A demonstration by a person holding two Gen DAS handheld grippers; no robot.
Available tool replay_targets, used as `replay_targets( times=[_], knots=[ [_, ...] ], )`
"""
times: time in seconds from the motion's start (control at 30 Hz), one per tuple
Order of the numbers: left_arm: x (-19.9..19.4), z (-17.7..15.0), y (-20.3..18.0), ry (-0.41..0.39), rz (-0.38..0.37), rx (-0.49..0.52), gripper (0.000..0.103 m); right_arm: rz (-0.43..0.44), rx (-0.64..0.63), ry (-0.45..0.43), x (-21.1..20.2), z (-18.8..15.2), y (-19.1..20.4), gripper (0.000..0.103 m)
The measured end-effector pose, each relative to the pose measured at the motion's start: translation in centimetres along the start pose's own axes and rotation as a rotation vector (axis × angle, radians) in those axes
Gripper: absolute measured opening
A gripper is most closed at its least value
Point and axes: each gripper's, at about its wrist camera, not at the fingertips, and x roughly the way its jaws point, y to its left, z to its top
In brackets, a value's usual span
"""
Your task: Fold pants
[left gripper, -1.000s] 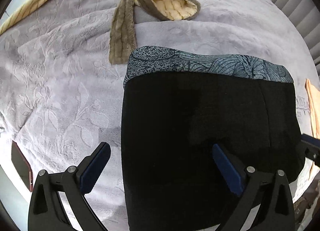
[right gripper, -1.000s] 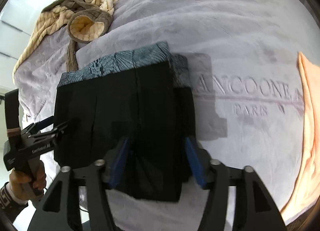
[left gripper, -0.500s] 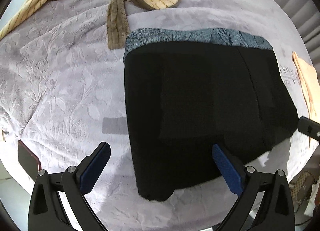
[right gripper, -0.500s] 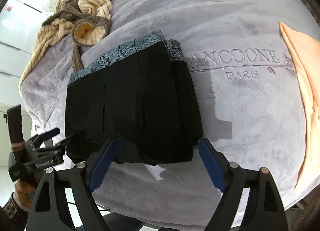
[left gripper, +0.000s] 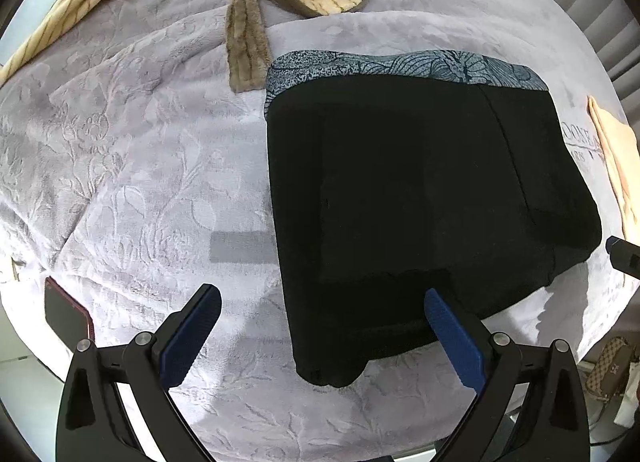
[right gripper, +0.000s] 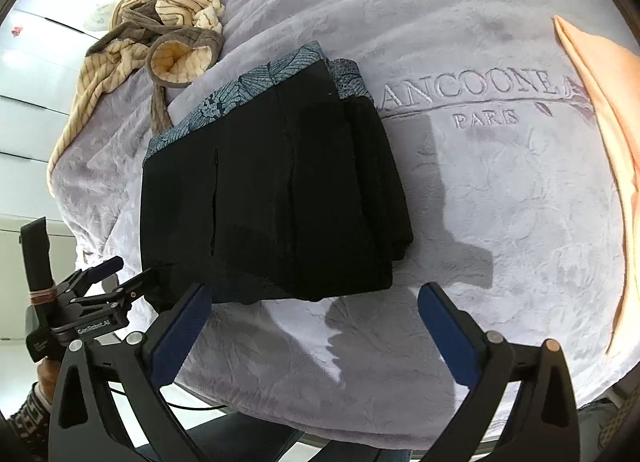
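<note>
**Folded pants lie flat, both grippers spread and empty**

The black pants (left gripper: 420, 198) lie folded in a compact rectangle on the pale grey blanket (left gripper: 120, 166), their blue patterned waistband (left gripper: 400, 66) on the edge farthest from both tools. The left gripper (left gripper: 324, 326) hangs above the near left part of the stack, jaws wide apart; its right pad is seen over the black cloth, its left pad over bare blanket, and nothing is clamped. The right gripper (right gripper: 316, 322) sits back from the near edge of the pants (right gripper: 272, 198); its jaws have just been opening and now stand at full spread with only blanket between them, the cloth just ahead of the pads. Beyond the waistband, a striped cream and brown robe (right gripper: 160, 38) is heaped. To the right of the right gripper lies a peach cloth (right gripper: 600, 110), past embroidered lettering (right gripper: 480, 98). A dark phone (left gripper: 66, 316) rests left of the left gripper
</note>
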Motion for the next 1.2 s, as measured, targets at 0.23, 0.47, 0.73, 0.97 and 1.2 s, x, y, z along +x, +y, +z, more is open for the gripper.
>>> replay_targets(
  times=[0.23,0.47,0.73,0.97,1.2],
  knots=[
    [0.5,2.2,-1.2,0.011,0.015,-0.005,0.102,0.011,0.041,0.048,0.4,1.1,-1.4,0.103],
    [1.0,4.0,-0.5,0.053,0.018,-0.071,0.102,-0.009,0.038,0.078,1.1,1.6,-2.2,0.103],
    [2.1,6.1,2.5,0.076,0.016,-0.170,0.102,0.014,0.051,0.110,1.9,2.4,-3.5,0.103],
    [3.7,8.5,5.8,0.107,-0.134,-0.251,0.102,0.090,0.028,0.119,2.8,5.0,-4.3,0.103],
    [6.0,10.3,7.4,0.118,-0.329,-0.274,0.102,0.198,0.005,0.182,5.3,6.8,-5.3,0.103]
  ],
)
